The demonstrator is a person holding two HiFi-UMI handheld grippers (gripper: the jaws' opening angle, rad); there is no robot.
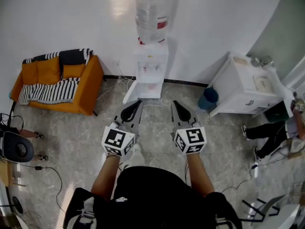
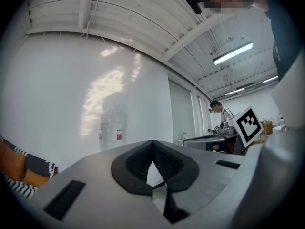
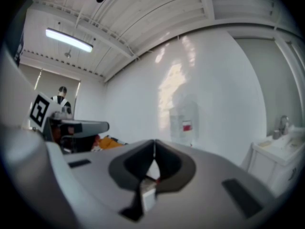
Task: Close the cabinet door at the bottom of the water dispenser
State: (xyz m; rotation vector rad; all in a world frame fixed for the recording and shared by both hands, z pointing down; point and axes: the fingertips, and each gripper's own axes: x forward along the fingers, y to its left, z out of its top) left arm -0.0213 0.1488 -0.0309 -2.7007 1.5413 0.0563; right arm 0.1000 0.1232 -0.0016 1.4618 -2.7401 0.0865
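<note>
The white water dispenser (image 1: 151, 66) stands against the far wall with a clear bottle (image 1: 153, 11) on top. Its bottom cabinet door (image 1: 131, 92) hangs open, swung out to the left. My left gripper (image 1: 138, 102) and right gripper (image 1: 173, 103) are held side by side over the floor, a short way in front of the dispenser, and both point at it. Each is shut with nothing between its jaws. In the left gripper view the left gripper (image 2: 152, 142) faces the blurred dispenser (image 2: 112, 128). Likewise, the right gripper (image 3: 154, 141) faces the dispenser (image 3: 184, 122) in the right gripper view.
An orange sofa (image 1: 57, 80) with a striped blanket stands left of the dispenser. A white sink cabinet (image 1: 248, 87) and a blue bin (image 1: 208, 98) are to its right. A person's legs (image 1: 267, 130) show at the right edge. Cables lie on the floor by the wall.
</note>
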